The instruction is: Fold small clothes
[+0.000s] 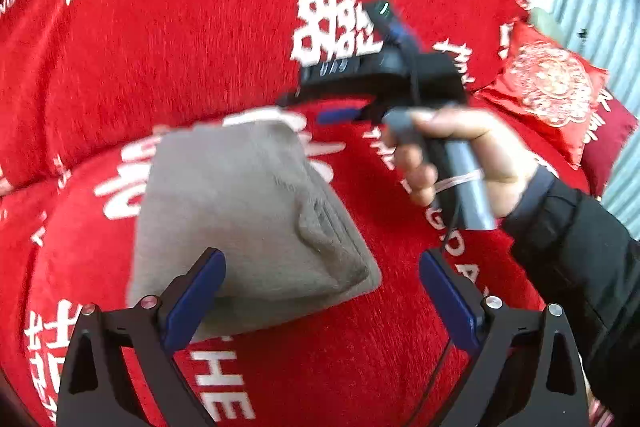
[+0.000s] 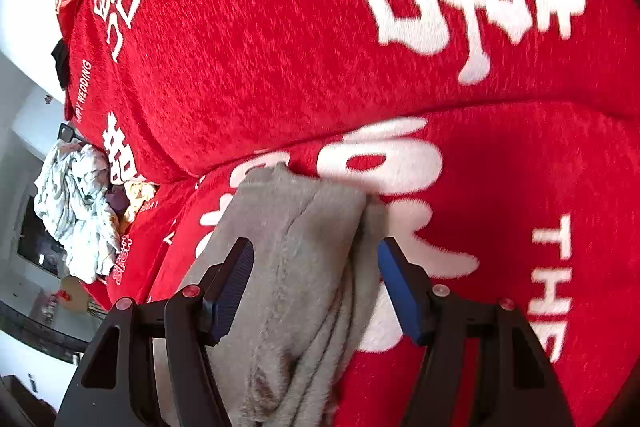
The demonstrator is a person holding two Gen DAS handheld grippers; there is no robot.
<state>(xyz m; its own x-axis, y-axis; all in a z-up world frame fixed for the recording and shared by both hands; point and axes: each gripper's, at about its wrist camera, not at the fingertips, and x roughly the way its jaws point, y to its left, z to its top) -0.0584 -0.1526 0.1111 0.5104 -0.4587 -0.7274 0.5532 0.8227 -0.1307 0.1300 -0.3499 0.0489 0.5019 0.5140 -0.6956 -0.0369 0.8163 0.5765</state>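
Observation:
A folded grey fleecy garment (image 1: pixel 248 219) lies on the red sofa cover (image 1: pixel 200 67). My left gripper (image 1: pixel 322 267) hangs above its near corner, jaws wide open and holding nothing. In the right wrist view the same garment (image 2: pixel 304 211) runs between the fingers of my right gripper (image 2: pixel 316 247). That gripper is open, and its blue pads stand off the cloth on both sides. The left wrist view also shows a person's hand (image 1: pixel 460 155) holding the right gripper's handle just right of the garment.
The sofa cover is red plush with large white characters and lettering. A red embroidered cushion (image 1: pixel 548 87) lies at the right end. A heap of light crumpled clothes (image 2: pixel 76 211) sits at the sofa's left end, with room furniture beyond.

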